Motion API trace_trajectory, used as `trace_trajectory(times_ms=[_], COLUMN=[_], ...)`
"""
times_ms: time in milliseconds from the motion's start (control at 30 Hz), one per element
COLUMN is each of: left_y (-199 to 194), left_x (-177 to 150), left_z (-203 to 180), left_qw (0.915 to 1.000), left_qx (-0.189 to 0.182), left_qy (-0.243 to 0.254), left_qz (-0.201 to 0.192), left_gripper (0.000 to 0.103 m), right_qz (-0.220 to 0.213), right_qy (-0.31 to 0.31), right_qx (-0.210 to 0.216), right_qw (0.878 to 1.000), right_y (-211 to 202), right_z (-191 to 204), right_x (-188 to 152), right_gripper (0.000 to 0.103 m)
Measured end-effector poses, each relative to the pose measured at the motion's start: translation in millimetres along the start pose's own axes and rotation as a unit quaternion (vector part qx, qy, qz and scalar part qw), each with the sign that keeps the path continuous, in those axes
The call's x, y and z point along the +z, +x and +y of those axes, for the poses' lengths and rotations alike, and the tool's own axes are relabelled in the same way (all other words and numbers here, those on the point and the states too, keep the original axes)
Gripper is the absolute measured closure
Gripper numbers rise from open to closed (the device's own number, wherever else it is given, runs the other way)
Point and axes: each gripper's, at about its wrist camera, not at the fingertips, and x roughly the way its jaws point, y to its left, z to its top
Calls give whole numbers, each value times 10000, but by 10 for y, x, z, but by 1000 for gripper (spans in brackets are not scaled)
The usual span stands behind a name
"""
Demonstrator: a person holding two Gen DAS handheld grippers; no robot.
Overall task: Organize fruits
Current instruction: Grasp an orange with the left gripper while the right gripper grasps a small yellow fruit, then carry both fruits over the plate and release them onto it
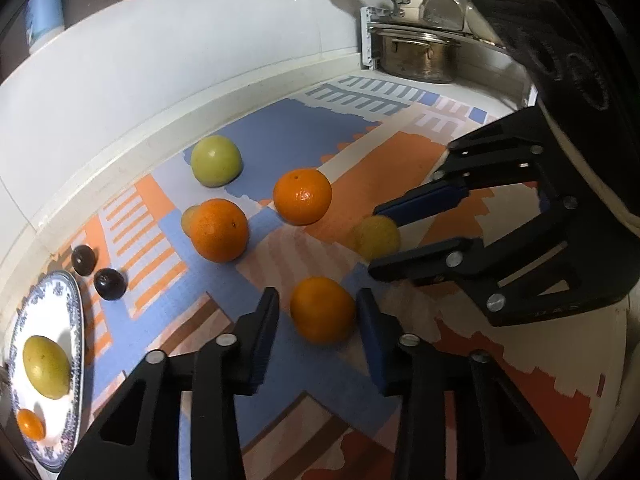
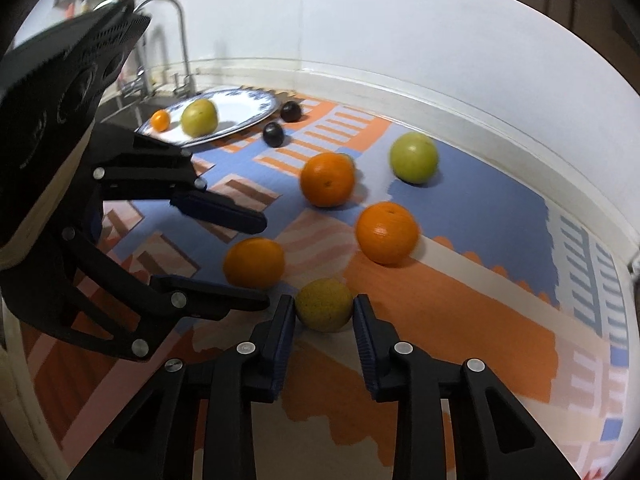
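My left gripper (image 1: 318,300) straddles an orange (image 1: 322,308) on the patterned mat. Its right pad touches the fruit and a sliver of mat shows at the left pad, so it is open. The right wrist view shows this gripper (image 2: 260,262) around the same orange (image 2: 254,262). My right gripper (image 2: 324,306) is shut on a small yellow fruit (image 2: 324,310), both pads against its sides. Two more oranges (image 1: 302,196) (image 1: 220,230), a green fruit (image 1: 216,162) and two dark plums (image 1: 110,284) lie loose. A blue-rimmed plate (image 1: 78,312) holds a yellow-green fruit (image 1: 46,366) and a small orange (image 1: 30,424).
Steel pots (image 1: 416,56) stand on a rack in the far right corner. A tap (image 2: 176,40) and sink lie beyond the plate. A white wall with a raised ledge borders the counter behind the fruit. The two grippers work side by side, close together.
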Motion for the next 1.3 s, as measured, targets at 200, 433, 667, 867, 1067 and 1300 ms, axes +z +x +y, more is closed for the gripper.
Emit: trace_trajectory(times_ms=[200,433,667,867,1067,1300], left_y=[-47,-373,-786,-1171,-1518,-1792], left_x=[-5,-53,-136,-272,-421,-596], left_z=[57,158,310,428,565,807], left_qw=[9991,9924,9790,9705,9616,9526], left_qx=[3,297,648,954,1329,1641], left_qy=[-432,-1136,-1797,-1967,-2074,-2194], left_qz=[-56,-362,-716,-1016,-1207,-1320], left_gripper=[71,71,71,71,71,71], right_qz=[-119,-396,-735,-995,-1225,-1443], right_qy=[427,879,1040,1111,1076,976], right_qx=[-241,-289,-292,-222,-180,-96], right_qw=[9987,9949,9914,9886,9865,9847], right_y=[-93,-273,-481,-626,-707,-710], right_z=[-32,2,184,415,673,948], right_x=[-4,29,208,357,535,809], right_gripper=[72,72,72,72,72,72])
